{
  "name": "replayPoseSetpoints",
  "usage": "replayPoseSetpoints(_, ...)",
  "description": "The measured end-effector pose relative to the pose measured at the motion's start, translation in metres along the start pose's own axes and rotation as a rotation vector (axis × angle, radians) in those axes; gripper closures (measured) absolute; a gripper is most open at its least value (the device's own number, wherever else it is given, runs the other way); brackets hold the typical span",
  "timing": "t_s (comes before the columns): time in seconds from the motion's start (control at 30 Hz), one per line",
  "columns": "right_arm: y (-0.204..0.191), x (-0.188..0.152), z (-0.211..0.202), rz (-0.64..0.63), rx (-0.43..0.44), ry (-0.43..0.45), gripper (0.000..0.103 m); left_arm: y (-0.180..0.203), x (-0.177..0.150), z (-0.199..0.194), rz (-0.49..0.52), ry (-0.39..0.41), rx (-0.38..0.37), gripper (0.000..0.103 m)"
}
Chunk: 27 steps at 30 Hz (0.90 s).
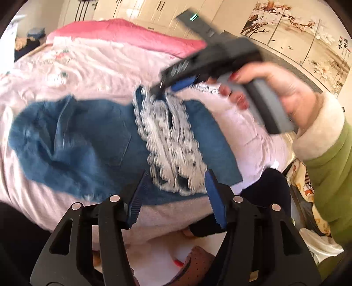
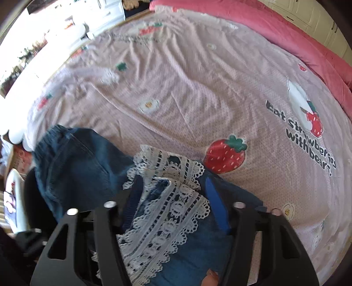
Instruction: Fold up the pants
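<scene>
Blue denim pants (image 1: 88, 145) with white lace trim (image 1: 169, 140) lie bunched and partly folded on the pink bedsheet (image 1: 92, 72). My left gripper (image 1: 176, 193) is open and empty, just above the near edge of the pants. My right gripper (image 2: 173, 198) is open, its jaws standing either side of the lace trim (image 2: 167, 211) over the denim (image 2: 77, 167). In the left wrist view the right gripper (image 1: 176, 83) is blurred and hovers above the far end of the lace, held by a hand with red nails (image 1: 275, 88).
A pink quilt (image 1: 132, 33) lies along the far side of the bed, also in the right wrist view (image 2: 275, 30). The sheet has a strawberry print (image 2: 226, 154). Wardrobe doors (image 1: 140, 11) and a wall picture (image 1: 297, 37) stand behind. The bed edge and floor clutter (image 1: 193, 261) are below me.
</scene>
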State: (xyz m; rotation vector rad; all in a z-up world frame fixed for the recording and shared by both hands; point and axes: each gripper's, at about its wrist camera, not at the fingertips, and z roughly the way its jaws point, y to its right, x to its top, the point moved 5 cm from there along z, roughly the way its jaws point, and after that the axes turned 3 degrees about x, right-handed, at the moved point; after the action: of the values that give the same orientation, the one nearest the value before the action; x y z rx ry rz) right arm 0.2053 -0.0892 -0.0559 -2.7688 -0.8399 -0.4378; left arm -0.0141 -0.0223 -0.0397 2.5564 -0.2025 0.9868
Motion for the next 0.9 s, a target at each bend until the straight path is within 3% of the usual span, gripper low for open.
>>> replayPoseSetpoints(0.1,-0.002,-0.002,0.006,-0.025,-0.029,-0.008,0.083,0.012,0.015,0.013,0.040,-0.005,-0.008,0.058)
replayPoseSetpoints(0.13,-0.002,-0.003,0.007,-0.032,-0.028,-0.009,0.096,0.014,0.018,0.021,0.050,-0.016,-0.011,0.058)
replayPoseSetpoints(0.17,-0.003,-0.004,0.006,-0.042,-0.035,-0.005,0.099,0.016,0.020,0.033,0.049,-0.040,-0.011,0.058)
replayPoseSetpoints(0.33,0.009,-0.011,-0.015,0.003,-0.028,0.088,0.100,0.009,0.015,0.064,0.024,-0.105,0.002,0.078)
replayPoseSetpoints(0.57,0.007,-0.002,-0.058,0.071,0.031,0.276,0.100,0.000,0.012,0.064,0.014,-0.097,0.022,0.083)
replayPoseSetpoints(0.7,-0.010,0.013,-0.047,0.032,-0.006,0.276,0.100,-0.004,0.008,0.064,0.003,-0.106,0.028,0.083)
replayPoseSetpoints(0.83,-0.011,0.020,-0.010,0.024,-0.019,0.193,0.099,-0.008,0.005,0.064,-0.002,-0.119,0.029,0.083)
replayPoseSetpoints(0.9,-0.001,0.021,-0.010,0.072,0.062,0.202,0.096,-0.008,0.005,0.063,0.001,-0.119,0.029,0.083)
